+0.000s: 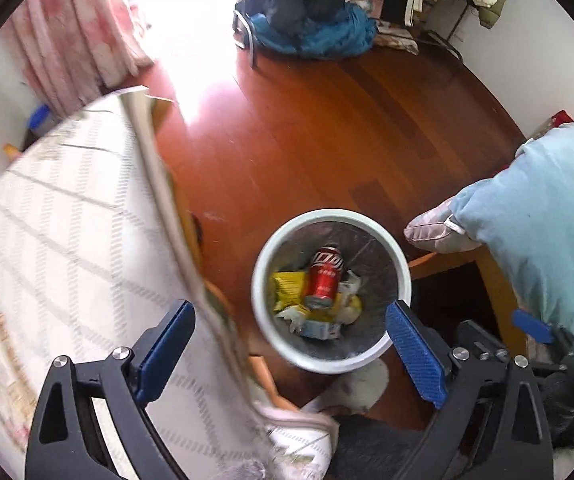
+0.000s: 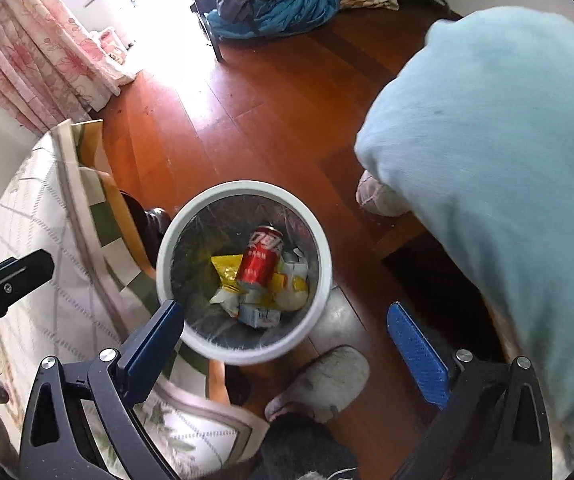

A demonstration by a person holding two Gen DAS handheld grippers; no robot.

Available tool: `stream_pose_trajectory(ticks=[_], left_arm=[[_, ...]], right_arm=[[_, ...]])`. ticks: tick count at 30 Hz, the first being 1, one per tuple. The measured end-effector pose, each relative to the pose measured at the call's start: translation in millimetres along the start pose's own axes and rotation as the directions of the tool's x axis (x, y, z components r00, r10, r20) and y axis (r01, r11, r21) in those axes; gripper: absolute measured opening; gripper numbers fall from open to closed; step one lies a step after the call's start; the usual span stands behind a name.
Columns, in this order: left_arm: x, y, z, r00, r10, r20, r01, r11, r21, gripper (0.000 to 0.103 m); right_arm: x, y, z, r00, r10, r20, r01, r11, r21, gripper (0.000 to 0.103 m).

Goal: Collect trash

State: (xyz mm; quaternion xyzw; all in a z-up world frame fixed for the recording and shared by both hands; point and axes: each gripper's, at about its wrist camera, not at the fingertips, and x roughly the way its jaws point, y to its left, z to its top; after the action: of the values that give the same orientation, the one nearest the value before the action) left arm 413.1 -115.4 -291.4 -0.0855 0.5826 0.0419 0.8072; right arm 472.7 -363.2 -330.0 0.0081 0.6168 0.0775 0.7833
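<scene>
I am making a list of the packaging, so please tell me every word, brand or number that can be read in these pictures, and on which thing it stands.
Red can in the white trash bin: large white stylised characters and a smaller line below; too blurred to read.
Small blue-and-white carton: print too small to read.
Yellow wrapper: no legible text.
Nothing else bears readable text.
</scene>
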Motion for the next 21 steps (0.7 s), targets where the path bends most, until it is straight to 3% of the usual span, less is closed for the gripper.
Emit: stream_pose_trajectory(ticks=[7,16,21], left_arm=[[-86,5,-44,0.994,0.046,0.104,-0.045,0.999,-0.009,0.098],[-194,5,-96,0.975,-0.009,0.222,0.008,1.000,0.003,0.098],[-239,9,-118,0.962,-0.058,0.266,0.059,0.998,0.005,0.098]], right_arm=[[-87,8,-35,0.997,0.042,0.067,-0.040,0.999,-0.037,0.103],[-211,23,-90,0.972,0.162,0.170,-0.146,0.984,-0.104,0.103],[-276,28,-120,0.947,0.232,0.221,-0.203,0.968,-0.149,0.103]])
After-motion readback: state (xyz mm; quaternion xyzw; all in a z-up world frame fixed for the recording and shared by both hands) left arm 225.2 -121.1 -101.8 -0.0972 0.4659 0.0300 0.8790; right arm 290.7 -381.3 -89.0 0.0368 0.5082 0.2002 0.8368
